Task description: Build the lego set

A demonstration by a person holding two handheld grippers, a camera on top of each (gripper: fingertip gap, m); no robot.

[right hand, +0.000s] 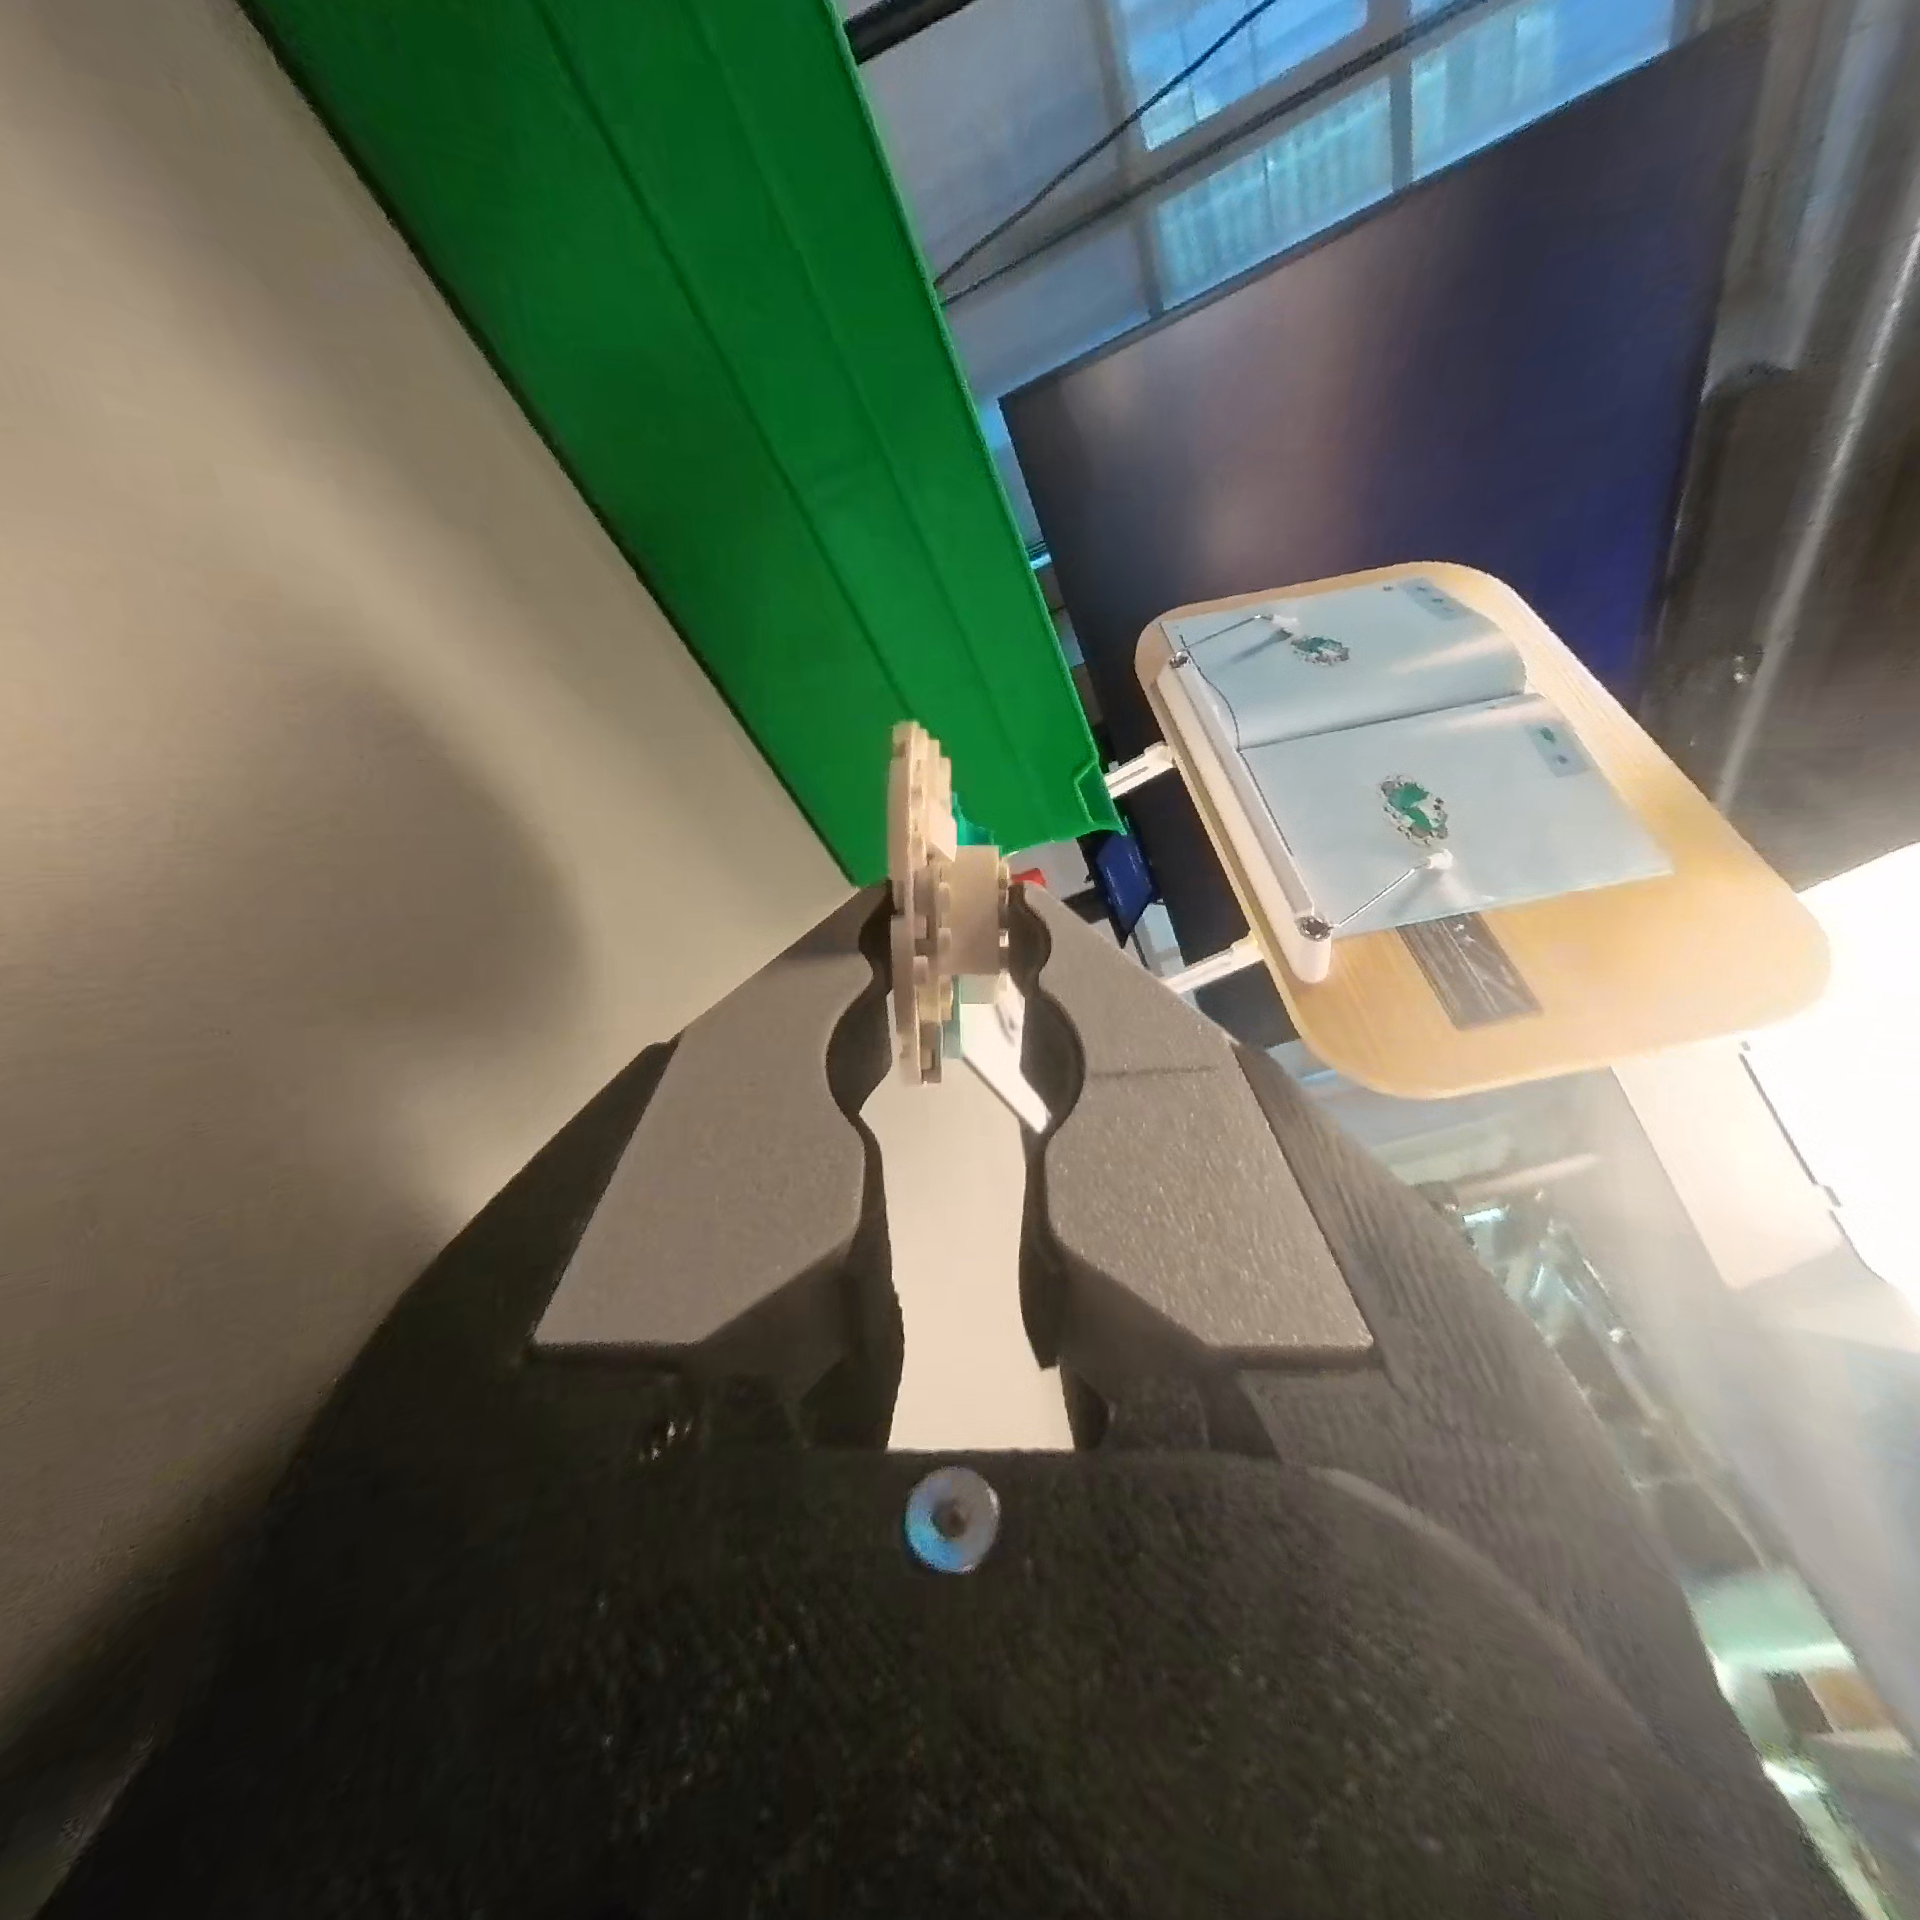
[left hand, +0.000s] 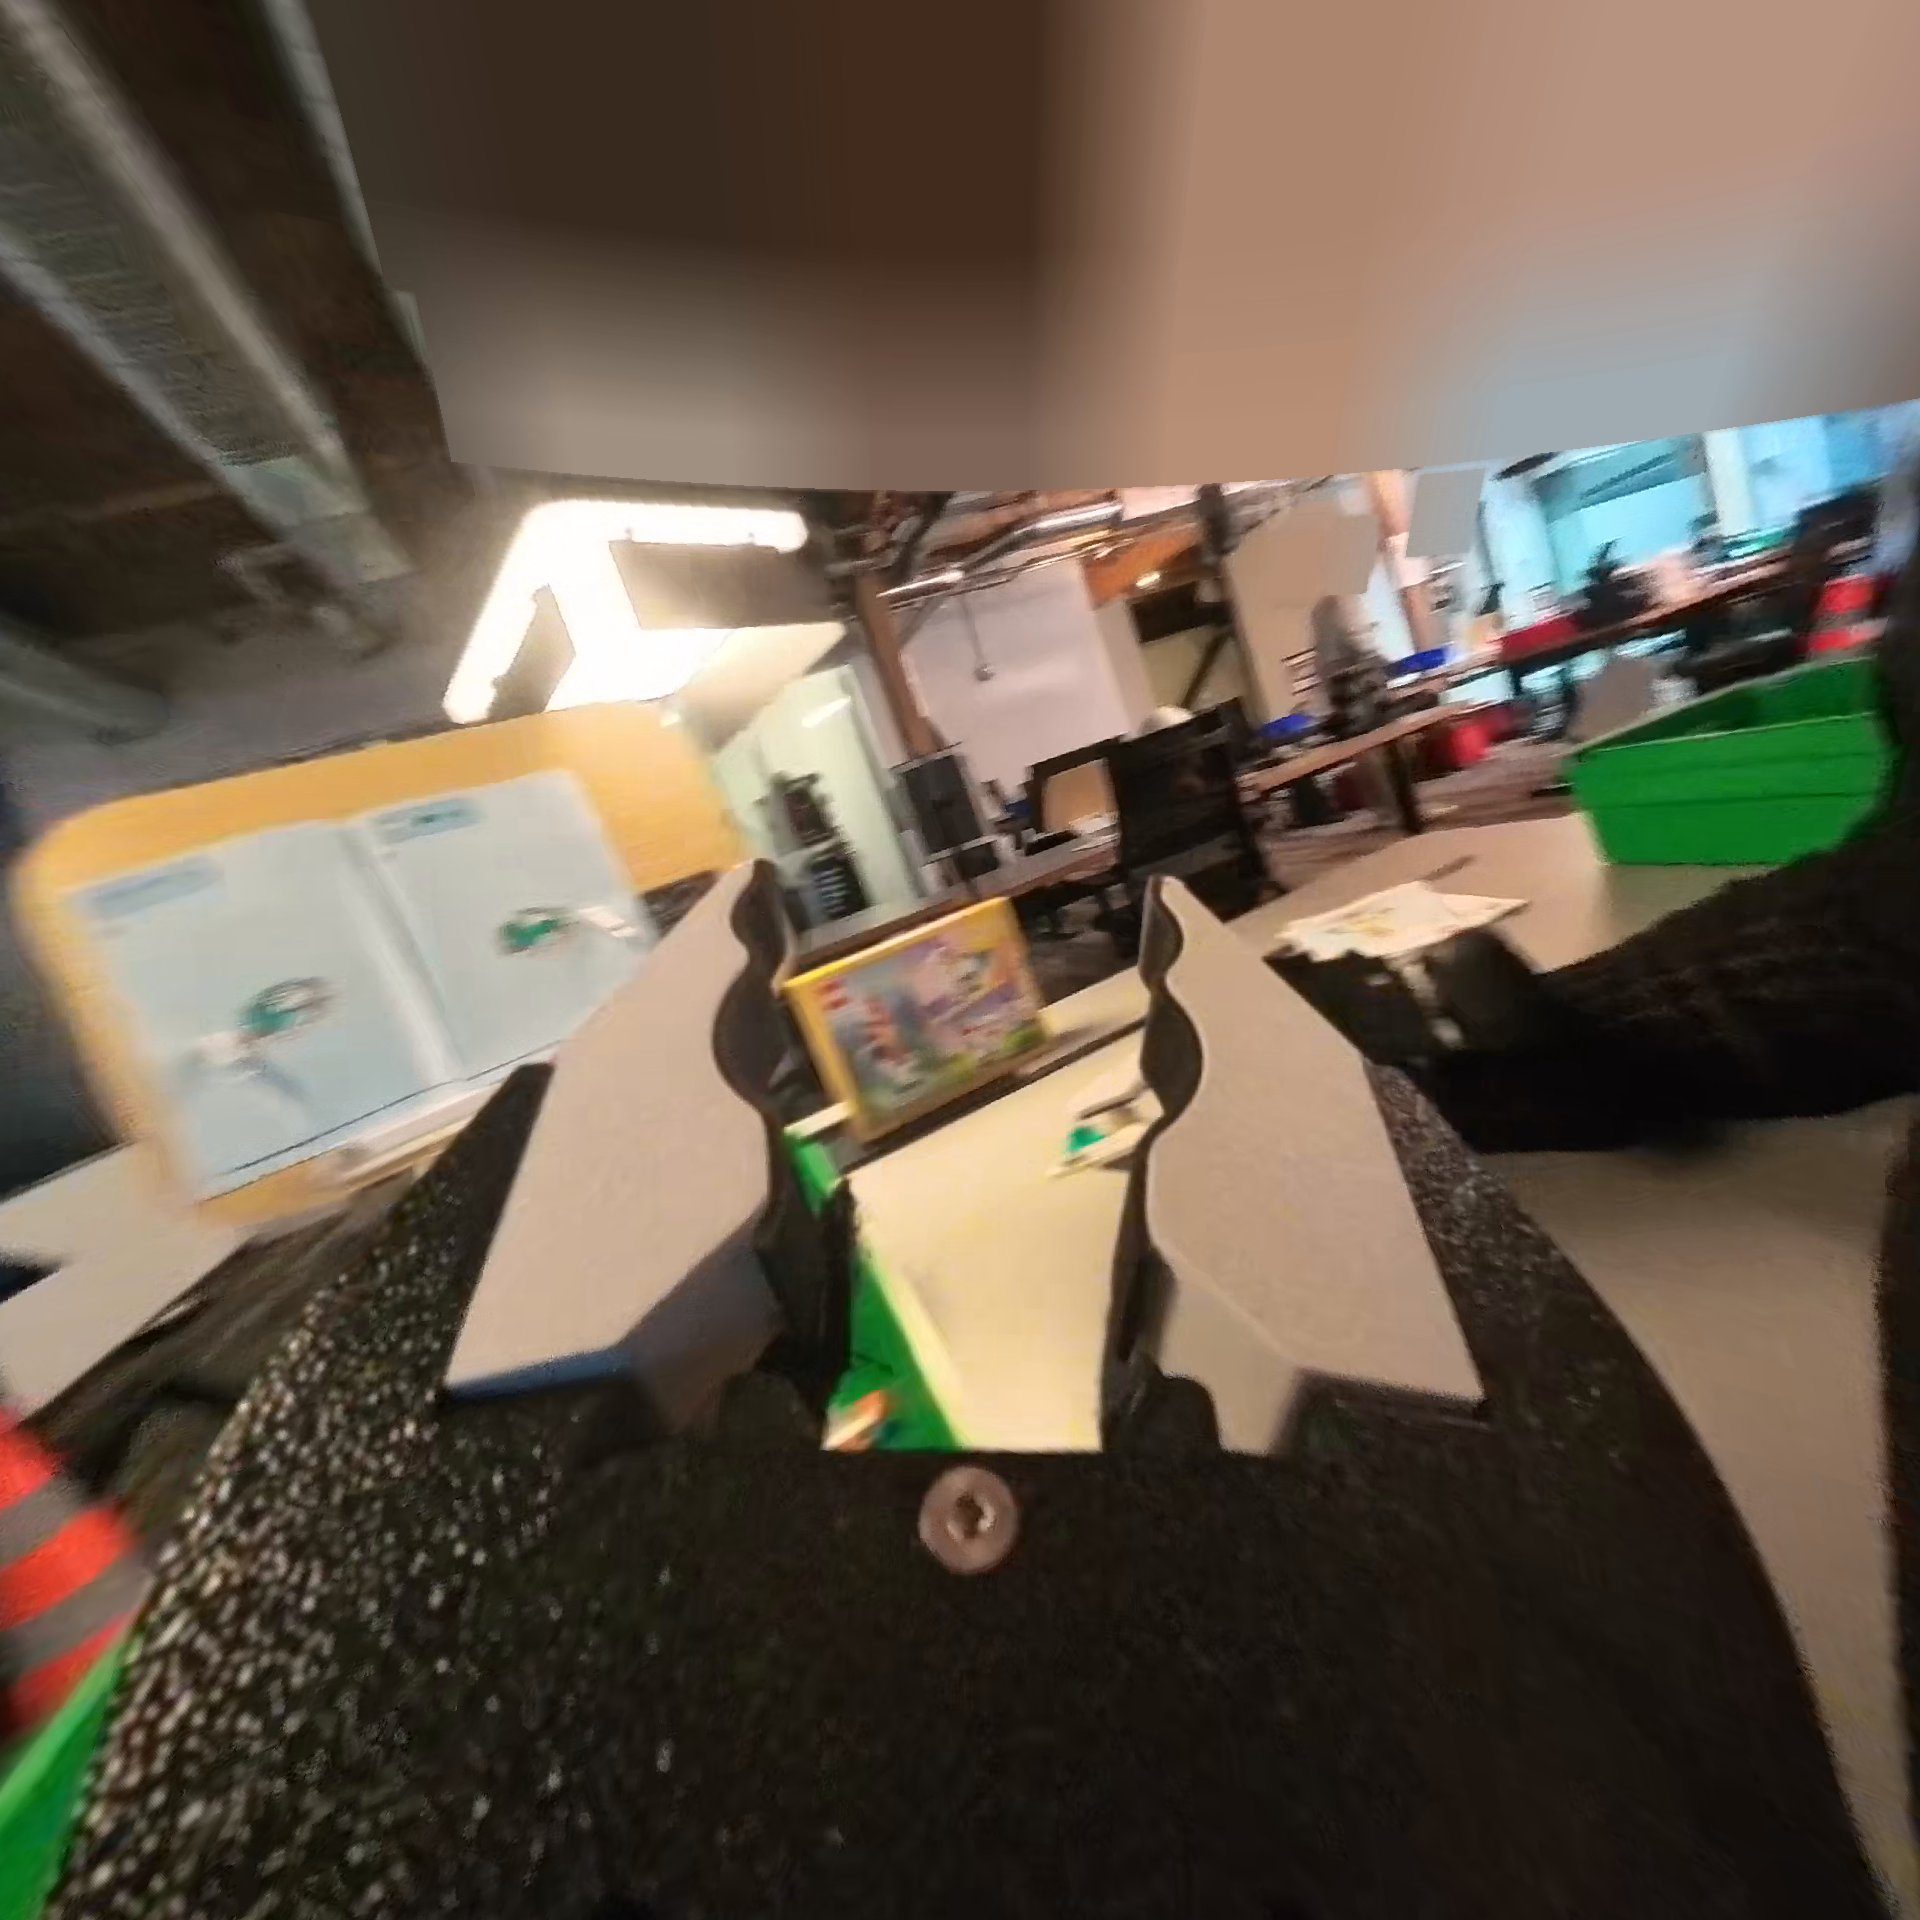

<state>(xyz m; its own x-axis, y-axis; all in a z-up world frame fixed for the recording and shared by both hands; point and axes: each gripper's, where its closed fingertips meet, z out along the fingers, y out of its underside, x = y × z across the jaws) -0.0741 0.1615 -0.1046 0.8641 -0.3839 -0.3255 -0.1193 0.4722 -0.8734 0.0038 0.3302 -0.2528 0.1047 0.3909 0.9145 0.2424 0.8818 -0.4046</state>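
**Lego build: items in view, left to right**

Left wrist view:
- Wooden book stand (left hand: 623, 769), upright at far left; open instruction booklet (left hand: 353, 987) propped on it, pale blue pages with small green diagrams. Blurred.
- Left gripper (left hand: 961, 935), fingers set wide apart, nothing between them.
- Green bin (left hand: 883, 1320), partly seen low through the finger gap.
- Yellow lego box (left hand: 914, 1018), standing on the grey tabletop (left hand: 1662, 1299), framed between the fingers.
- Small green-and-white piece (left hand: 1091, 1138), loose on the tabletop just beside the right-hand finger.
- Paper sheets (left hand: 1392, 920), flat, farther back.
- Second green bin (left hand: 1745, 769), far right.

Right wrist view (camera rolled sideways):
- Tabletop (right hand: 312, 623), left.
- Green bin (right hand: 665, 343), long wall running diagonally.
- Right gripper (right hand: 951, 904), fingers clamped on the lego assembly (right hand: 925, 914): tan round studded plate, teal and white parts behind, held off the tabletop at the fingertips.
- Book stand (right hand: 1507, 997) with booklet (right hand: 1455, 769), right.
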